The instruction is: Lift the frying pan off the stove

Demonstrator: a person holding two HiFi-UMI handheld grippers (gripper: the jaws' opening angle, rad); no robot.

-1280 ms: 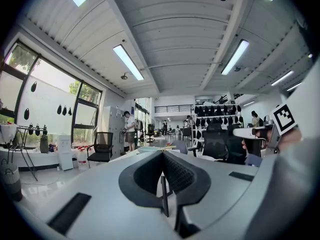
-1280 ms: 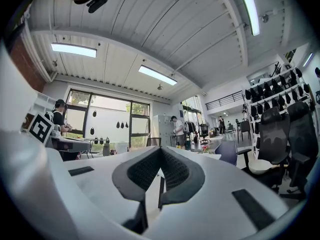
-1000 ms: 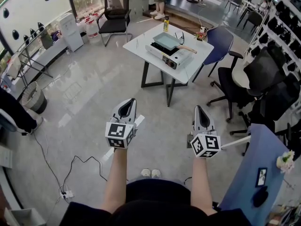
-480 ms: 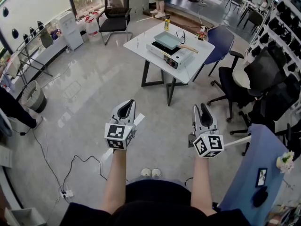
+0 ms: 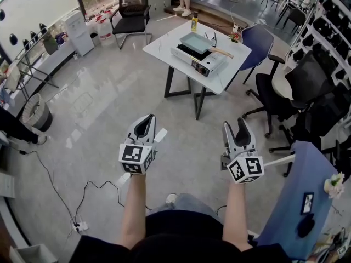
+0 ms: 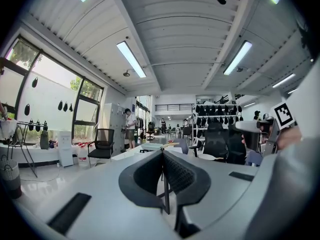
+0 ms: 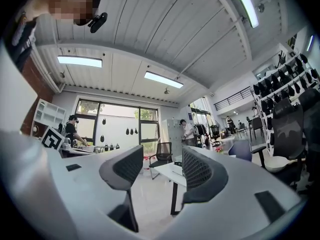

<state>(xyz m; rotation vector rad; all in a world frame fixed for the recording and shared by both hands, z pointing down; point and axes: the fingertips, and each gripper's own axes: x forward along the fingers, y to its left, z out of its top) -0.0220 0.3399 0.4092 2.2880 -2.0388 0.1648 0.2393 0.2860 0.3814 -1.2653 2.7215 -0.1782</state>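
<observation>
The pale blue square frying pan [image 5: 196,41] with its wooden handle [image 5: 222,52] rests on a portable stove [image 5: 198,60], which stands on a white table [image 5: 164,47] far ahead across the floor. Both grippers are held low in front of me, well short of the table. My left gripper [image 5: 146,120] is shut, its pads meeting with nothing between them [image 6: 162,151]. My right gripper [image 5: 235,125] has just been opening; its jaws stand wide apart and empty [image 7: 162,160]. Between them I see the table [image 7: 167,170] in the distance.
A yellow bottle [image 5: 194,22] stands at the table's far edge. A blue chair [image 5: 258,41] is beside the table, with black office chairs [image 5: 310,89] along the right. A blue tabletop [image 5: 293,199] is close on my right. Cables [image 5: 88,193] lie on the floor at left.
My right gripper's jaws have gone from shut to wide open. The left gripper has drifted slightly left. One leg has stepped forward.
</observation>
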